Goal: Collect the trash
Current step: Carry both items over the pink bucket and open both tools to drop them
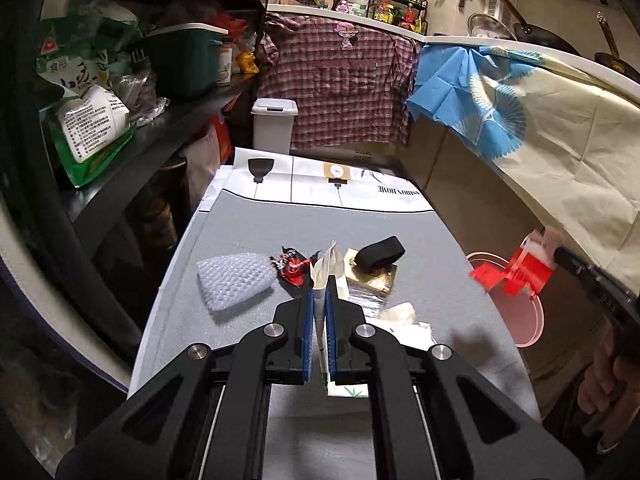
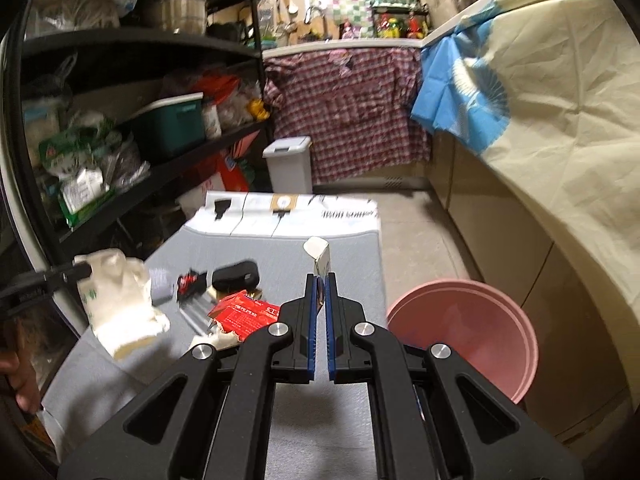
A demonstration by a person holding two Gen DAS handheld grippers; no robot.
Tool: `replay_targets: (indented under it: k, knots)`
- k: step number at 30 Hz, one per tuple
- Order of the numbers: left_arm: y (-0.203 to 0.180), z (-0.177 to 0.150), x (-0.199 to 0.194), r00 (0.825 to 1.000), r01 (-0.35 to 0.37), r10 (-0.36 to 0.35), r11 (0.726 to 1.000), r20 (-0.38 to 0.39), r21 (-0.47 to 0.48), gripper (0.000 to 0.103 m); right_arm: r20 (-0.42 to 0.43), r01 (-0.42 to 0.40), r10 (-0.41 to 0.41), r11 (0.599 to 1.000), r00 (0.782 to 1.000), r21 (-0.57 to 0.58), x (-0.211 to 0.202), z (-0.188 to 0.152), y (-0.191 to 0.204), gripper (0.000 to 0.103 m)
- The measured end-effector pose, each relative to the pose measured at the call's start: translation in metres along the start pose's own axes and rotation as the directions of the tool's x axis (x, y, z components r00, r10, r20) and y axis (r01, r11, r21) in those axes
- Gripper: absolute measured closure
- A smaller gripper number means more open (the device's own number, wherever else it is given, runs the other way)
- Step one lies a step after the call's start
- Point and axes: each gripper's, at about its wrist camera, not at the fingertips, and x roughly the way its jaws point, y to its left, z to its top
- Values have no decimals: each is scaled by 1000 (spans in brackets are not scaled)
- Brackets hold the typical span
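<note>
My left gripper (image 1: 319, 294) is shut on a white tissue packet (image 1: 327, 270) and holds it above the grey mat (image 1: 248, 344); the packet also shows in the right wrist view (image 2: 120, 304). My right gripper (image 2: 320, 280) is shut on a red carton, whose white end (image 2: 319, 258) sticks out past the fingertips; the carton also shows in the left wrist view (image 1: 520, 270), above the pink basin (image 1: 524, 320). On the mat lie a bubble-wrap piece (image 1: 236, 278), a red-black wrapper (image 1: 294, 268), a black pouch (image 1: 380, 254) on a gold box (image 1: 376, 280), and a torn red box (image 2: 240, 314).
The pink basin (image 2: 464, 328) stands on the floor right of the mat. A white lidded bin (image 1: 274, 124) stands at the mat's far end. Black shelving (image 1: 132, 160) runs along the left, and cloth-draped counters (image 1: 560, 152) along the right and back.
</note>
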Motion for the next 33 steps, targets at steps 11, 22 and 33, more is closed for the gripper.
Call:
replay_targets:
  k: [11,22,33]
  knots:
    - [-38,-8,-3,999,47,-47,999,0,15,97,57,46,-46,999,997,-3,-39,25,-31,99]
    - [-69,-13,3,998,63,-63,997,-8,42,97,79,128,-133,989,988,73,-55,27,-85,99]
    - [-111,-12,25,996,91,-90,994,-22,65,97,38,204,-214,962,976,180,-38,13,-136,99]
